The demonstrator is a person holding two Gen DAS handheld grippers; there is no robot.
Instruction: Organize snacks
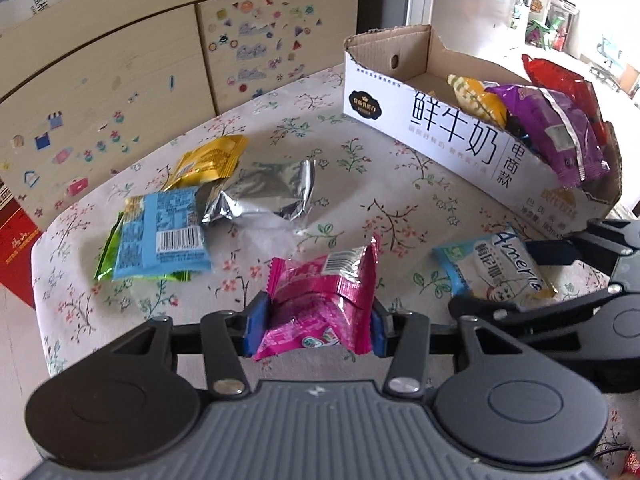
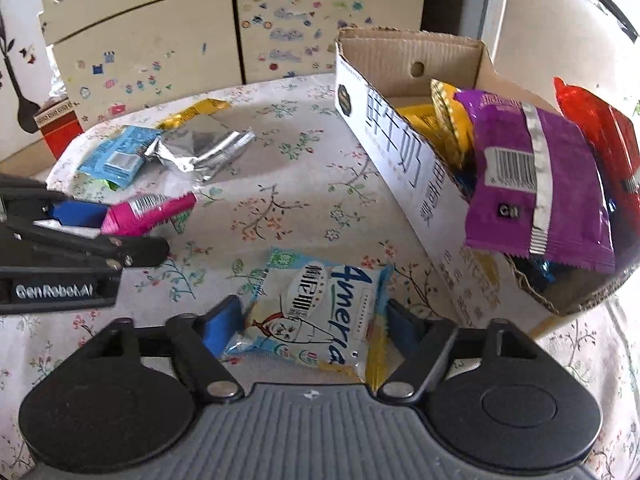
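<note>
Two packets are involved: the pink packet (image 1: 320, 304) is clamped by the left gripper (image 1: 314, 330), while the white-and-blue packet (image 2: 316, 312), lying between the right gripper's (image 2: 316, 326) blue pads (image 2: 222, 326), is best squeezed gently before lifting toward the carton (image 2: 400, 152).

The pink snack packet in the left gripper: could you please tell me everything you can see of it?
The pink packet is a small, glossy foil-like wrapper in magenta, with crimped ends, a white barcode patch near its top and a small green and white logo lower down. It is creased and pinched in at the middle, clamped between the blue pads of the left gripper. It is held clear of the floral tablecloth, short of the cardboard box. Only the gripper touches it.
</note>
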